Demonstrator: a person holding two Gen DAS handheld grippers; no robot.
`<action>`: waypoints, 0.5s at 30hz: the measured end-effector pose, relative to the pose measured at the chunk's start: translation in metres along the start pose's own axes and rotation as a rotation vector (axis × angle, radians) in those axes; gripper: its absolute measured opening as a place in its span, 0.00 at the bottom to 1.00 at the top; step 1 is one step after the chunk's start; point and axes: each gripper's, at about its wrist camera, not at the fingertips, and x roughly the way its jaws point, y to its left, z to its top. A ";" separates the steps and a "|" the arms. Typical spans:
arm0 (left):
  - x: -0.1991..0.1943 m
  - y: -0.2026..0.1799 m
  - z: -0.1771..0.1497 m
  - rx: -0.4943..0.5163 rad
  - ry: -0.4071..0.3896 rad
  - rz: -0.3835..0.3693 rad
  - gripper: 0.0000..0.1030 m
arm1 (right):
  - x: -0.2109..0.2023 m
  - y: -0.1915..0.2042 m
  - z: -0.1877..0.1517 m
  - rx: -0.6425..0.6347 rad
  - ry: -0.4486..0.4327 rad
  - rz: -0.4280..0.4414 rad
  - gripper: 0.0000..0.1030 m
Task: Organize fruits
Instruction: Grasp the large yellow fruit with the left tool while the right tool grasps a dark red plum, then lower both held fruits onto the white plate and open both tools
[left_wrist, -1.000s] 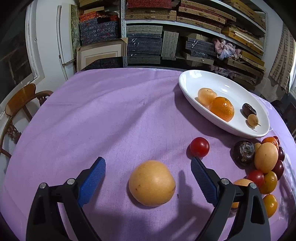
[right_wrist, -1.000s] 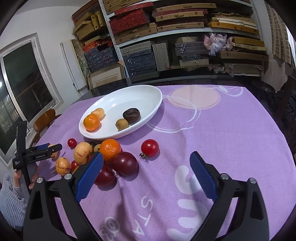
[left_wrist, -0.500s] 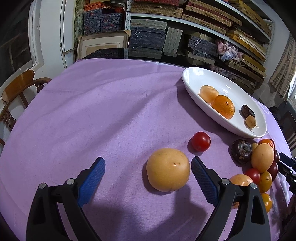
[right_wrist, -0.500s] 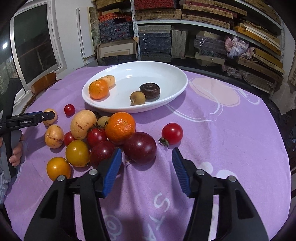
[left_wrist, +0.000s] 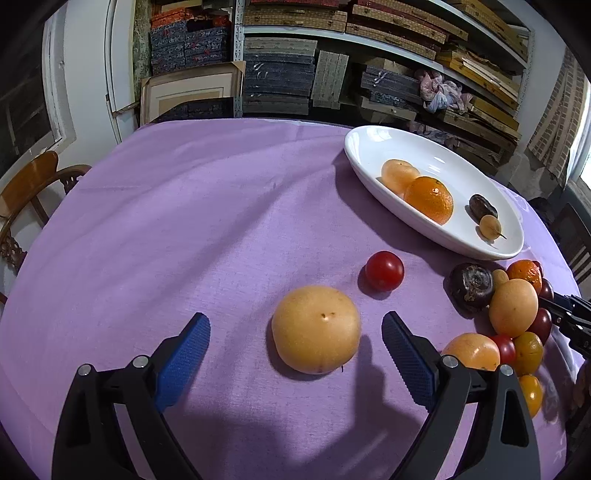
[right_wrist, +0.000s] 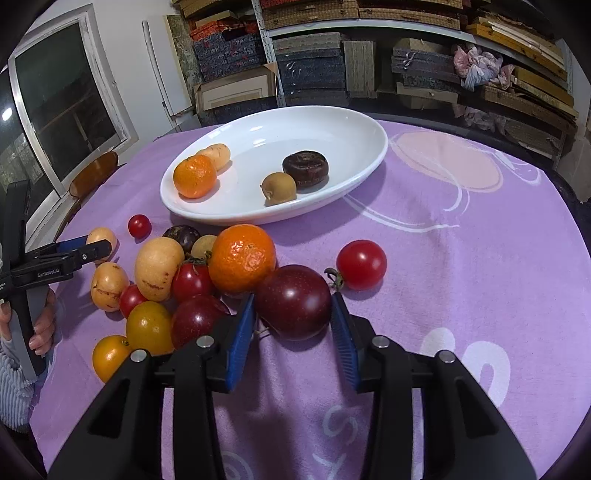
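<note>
Dark red plum sits on the purple-clothed counter, near edge of the fruit pile, touching the orange mandarin behind it and just beside a second plum to its left. Looks smooth, glossy, round: likely slippery, light, soft enough to bruise, prone to roll. Best taken across its widest middle, modest squeeze.

Right gripper straddles the plum, blue fingers one on each side, closing; pads look at or just off the skin, firm press can't be confirmed. Left pad also crowds the second plum, so there is a risk of nudging it.

Cherry tomato lies just right of the plum, apart from the pile. White oval dish is farther back, holding a mandarin, a pale fruit, a small brown fruit and a dark wrinkled one; likely the destination.

Left gripper, seen in the left wrist view, has its fingers wide apart around a big yellow pear-like fruit, clear gaps both sides, touching nothing. A person's hand holds its handle at the far left.
</note>
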 end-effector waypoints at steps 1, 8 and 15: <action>-0.001 0.000 0.000 0.003 -0.005 0.001 0.92 | -0.001 0.001 -0.001 -0.005 -0.001 -0.006 0.39; -0.001 0.001 0.001 0.004 -0.016 -0.001 0.80 | -0.014 -0.007 -0.008 0.016 -0.022 -0.023 0.39; 0.003 -0.001 -0.001 0.009 0.007 -0.029 0.50 | -0.017 -0.011 -0.010 0.024 -0.027 -0.025 0.39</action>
